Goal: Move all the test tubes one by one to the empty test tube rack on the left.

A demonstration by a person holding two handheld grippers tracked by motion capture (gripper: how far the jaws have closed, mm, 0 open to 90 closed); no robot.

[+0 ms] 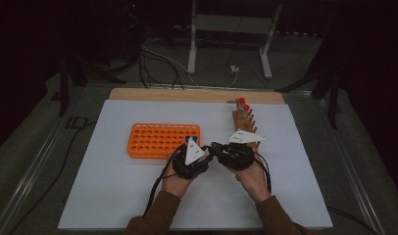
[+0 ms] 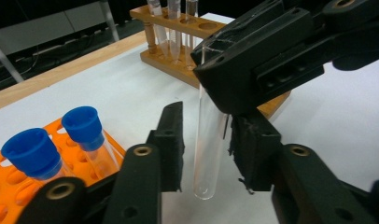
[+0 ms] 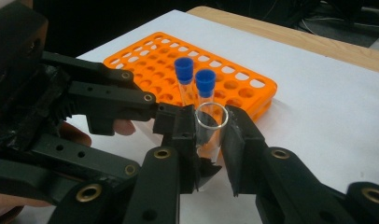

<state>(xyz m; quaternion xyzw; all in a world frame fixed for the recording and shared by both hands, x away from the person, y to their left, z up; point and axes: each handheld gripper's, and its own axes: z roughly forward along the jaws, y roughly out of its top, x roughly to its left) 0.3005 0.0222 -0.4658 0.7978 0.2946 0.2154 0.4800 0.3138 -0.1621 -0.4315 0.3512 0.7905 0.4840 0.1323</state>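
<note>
Near the middle of the white table [image 1: 113, 196], the two grippers meet tip to tip, with the orange rack [image 1: 158, 139] at about 10 o'clock from them and the wooden rack [image 1: 243, 120] at about 1 o'clock. The right gripper [image 3: 211, 135] has its jaws shut tight on the top part of a clear glass tube [image 2: 208, 140], which has no cap and stands almost straight up. The left gripper [image 2: 206, 144] has its jaws open on both sides of the tube's lower part, not touching it, and two blue-capped tubes [image 3: 194, 79] stand in the orange rack just behind.
</note>
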